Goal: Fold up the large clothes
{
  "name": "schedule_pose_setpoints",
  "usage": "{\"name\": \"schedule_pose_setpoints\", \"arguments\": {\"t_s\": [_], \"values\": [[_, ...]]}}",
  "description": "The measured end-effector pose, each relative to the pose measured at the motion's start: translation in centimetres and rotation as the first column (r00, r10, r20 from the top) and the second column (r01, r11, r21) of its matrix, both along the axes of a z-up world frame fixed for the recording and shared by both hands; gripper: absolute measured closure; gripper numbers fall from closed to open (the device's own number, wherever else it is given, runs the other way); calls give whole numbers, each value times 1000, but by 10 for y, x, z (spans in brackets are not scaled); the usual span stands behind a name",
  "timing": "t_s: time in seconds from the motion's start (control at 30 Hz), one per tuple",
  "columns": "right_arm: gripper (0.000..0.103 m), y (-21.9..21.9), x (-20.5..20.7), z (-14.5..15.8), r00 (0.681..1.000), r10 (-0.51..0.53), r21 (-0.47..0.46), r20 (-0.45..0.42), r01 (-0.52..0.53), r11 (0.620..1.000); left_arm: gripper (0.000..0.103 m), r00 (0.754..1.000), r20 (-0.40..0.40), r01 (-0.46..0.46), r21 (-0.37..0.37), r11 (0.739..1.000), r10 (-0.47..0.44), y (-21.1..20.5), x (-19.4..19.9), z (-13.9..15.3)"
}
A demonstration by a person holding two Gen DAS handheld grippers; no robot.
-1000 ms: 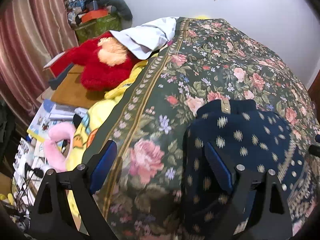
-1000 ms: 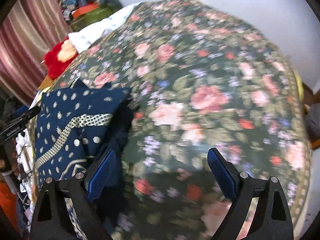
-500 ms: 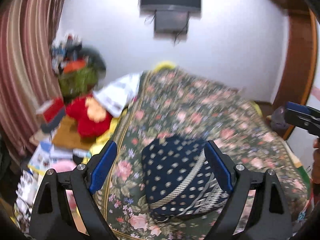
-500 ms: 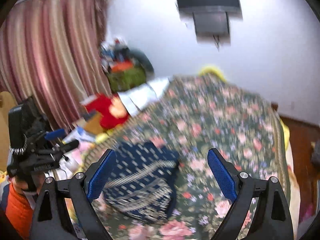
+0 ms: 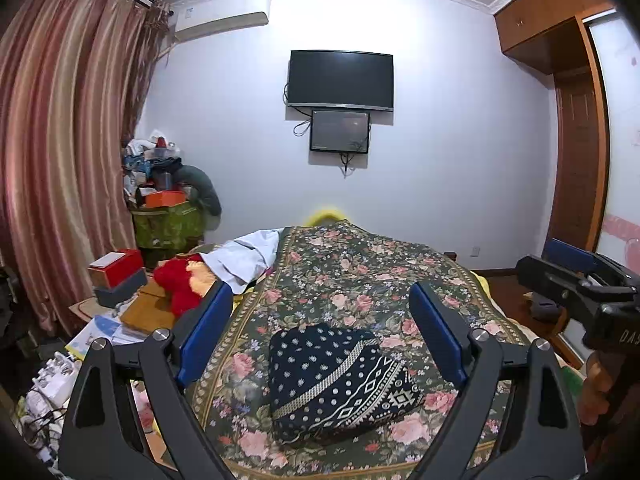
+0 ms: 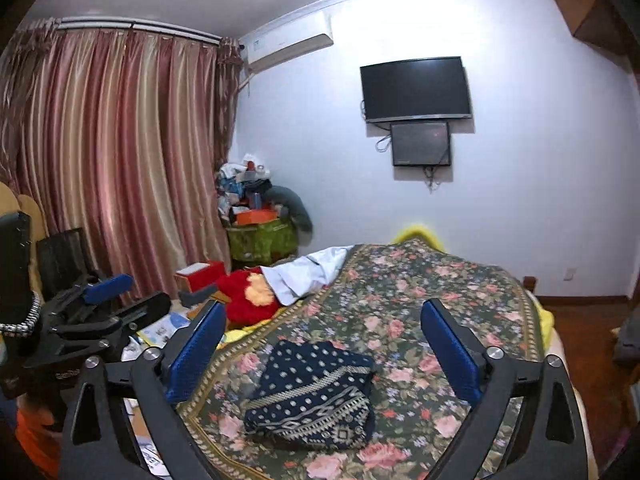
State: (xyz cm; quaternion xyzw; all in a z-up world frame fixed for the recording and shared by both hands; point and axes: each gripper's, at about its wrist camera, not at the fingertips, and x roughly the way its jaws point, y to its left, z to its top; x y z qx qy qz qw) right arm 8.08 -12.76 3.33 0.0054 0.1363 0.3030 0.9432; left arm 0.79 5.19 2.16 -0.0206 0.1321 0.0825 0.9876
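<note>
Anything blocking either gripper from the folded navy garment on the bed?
Nothing visible. The folded navy garment lies alone on the floral bedspread; left gripper and right gripper are both open, raised above it, with only clear air between.

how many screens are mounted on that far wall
2. A large black TV hangs on the white wall, and a smaller dark monitor sits directly beneath it, touching its lower edge, with cables dangling around them. Both are off. No others are visible.
</note>
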Motion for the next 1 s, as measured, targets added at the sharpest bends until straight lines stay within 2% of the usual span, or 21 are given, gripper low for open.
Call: {"name": "schedule_pose_setpoints", "arguments": {"t_s": [0.07, 0.27, 0.53, 1.0], "values": [[0, 1, -4, -4, 1000, 2, -2, -23, -2, 1000, 9, 1000, -4, -2, 2, 1000, 2, -3, -4, -3], [0, 6, -6, -14, 998, -14, -31, -63, 12, 999, 8, 1000, -16, -5, 15, 1000, 5, -6, -6, -11], [0, 7, -11, -16, 999, -27, -55, -40, 25, 998, 8, 999, -37, -9, -29, 1000, 7, -1, -2, -17], [0, 9, -10, -18, 998, -32, -65, -53, 29, 997, 7, 999, -45, -31, -44, 999, 29, 3, 1, -22]]}}
